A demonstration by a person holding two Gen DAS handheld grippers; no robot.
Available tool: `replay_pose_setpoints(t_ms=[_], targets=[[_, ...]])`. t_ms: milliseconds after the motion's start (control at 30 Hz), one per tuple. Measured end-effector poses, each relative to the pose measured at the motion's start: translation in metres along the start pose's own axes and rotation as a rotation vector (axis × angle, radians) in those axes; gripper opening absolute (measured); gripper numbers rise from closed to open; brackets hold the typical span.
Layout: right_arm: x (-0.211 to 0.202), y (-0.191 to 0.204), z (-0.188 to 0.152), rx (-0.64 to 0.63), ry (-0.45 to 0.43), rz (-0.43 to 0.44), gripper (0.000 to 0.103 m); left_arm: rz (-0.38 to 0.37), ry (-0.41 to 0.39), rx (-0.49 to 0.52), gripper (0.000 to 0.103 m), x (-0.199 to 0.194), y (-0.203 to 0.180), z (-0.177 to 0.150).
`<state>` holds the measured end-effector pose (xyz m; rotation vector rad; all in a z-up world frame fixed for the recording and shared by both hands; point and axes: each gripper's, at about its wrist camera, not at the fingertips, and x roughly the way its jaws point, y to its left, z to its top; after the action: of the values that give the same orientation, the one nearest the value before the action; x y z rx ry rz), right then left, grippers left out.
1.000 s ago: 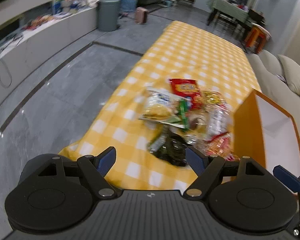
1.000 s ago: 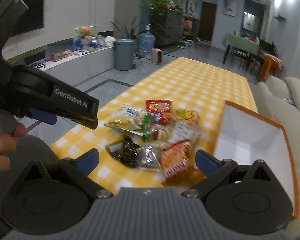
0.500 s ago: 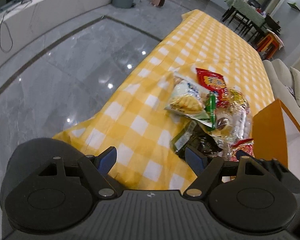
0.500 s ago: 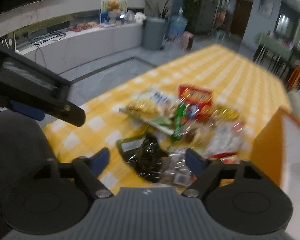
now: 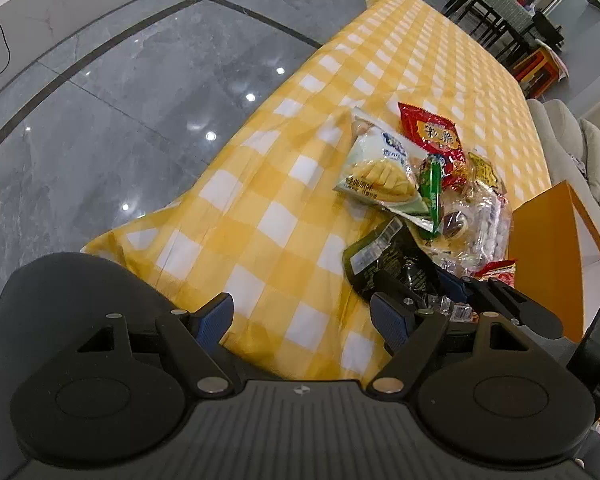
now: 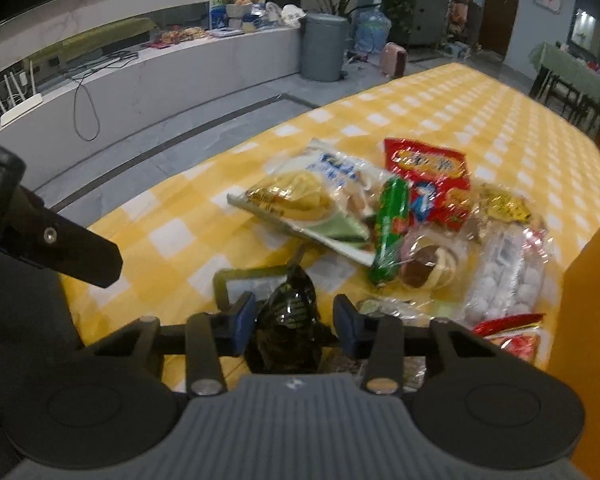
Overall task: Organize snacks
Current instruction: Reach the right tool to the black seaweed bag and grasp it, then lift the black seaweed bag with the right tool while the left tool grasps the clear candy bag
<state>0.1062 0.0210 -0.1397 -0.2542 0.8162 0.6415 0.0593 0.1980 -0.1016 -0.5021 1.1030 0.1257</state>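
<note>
While right gripper (image 6: 296,322) jaws have just been closing round dark crinkled snack packet (image 6: 290,312) at near edge of snack pile on checked surface (image 6: 188,236), pads not clearly pressing; slick film may slip, or drag neighbouring clear wrappers. Left gripper (image 5: 300,320) jaws wide, empty. Orange box (image 5: 540,264) at right.

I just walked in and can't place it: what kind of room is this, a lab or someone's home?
Most likely a home's living and dining area. There is a sofa, a dining table with chairs farther back, and snack packets piled on a yellow checked tablecloth.
</note>
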Motion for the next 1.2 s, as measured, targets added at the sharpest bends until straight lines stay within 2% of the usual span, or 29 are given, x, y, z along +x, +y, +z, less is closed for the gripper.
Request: replay_pose_setpoints(t_ms=[267, 500, 700, 800, 933, 1000, 1067, 1200], targets=[[0.001, -0.001, -0.006, 0.038, 0.014, 0.041, 0.037, 0.011, -0.011, 0.033, 0.092, -0.002, -0.005, -0.003], [-0.024, 0.001, -0.001, 0.036, -0.056, 0.046, 0.037, -0.001, -0.059, 0.007, 0.091, -0.009, -0.003, -0.003], [-0.065, -0.018, 0.012, 0.131, -0.164, 0.021, 0.037, -0.088, -0.096, 0.021, 0.091, -0.016, -0.011, -0.005], [-0.099, -0.040, 0.018, 0.223, -0.246, -0.004, 0.037, -0.143, -0.084, 0.035, 0.091, -0.012, -0.018, -0.010], [-0.143, -0.073, 0.022, 0.317, -0.324, -0.012, 0.037, -0.163, -0.090, 0.111, 0.091, -0.010, -0.038, -0.016], [-0.164, -0.087, 0.018, 0.333, -0.376, -0.054, 0.037, -0.137, -0.095, 0.129, 0.091, -0.009, -0.049, -0.016], [-0.185, -0.100, 0.012, 0.361, -0.437, -0.082, 0.037, -0.095, -0.072, 0.101, 0.091, -0.004, -0.059, -0.014], [-0.206, -0.124, 0.000, 0.393, -0.457, -0.146, 0.037, -0.133, 0.054, 0.115, 0.091, 0.017, -0.084, -0.012]])
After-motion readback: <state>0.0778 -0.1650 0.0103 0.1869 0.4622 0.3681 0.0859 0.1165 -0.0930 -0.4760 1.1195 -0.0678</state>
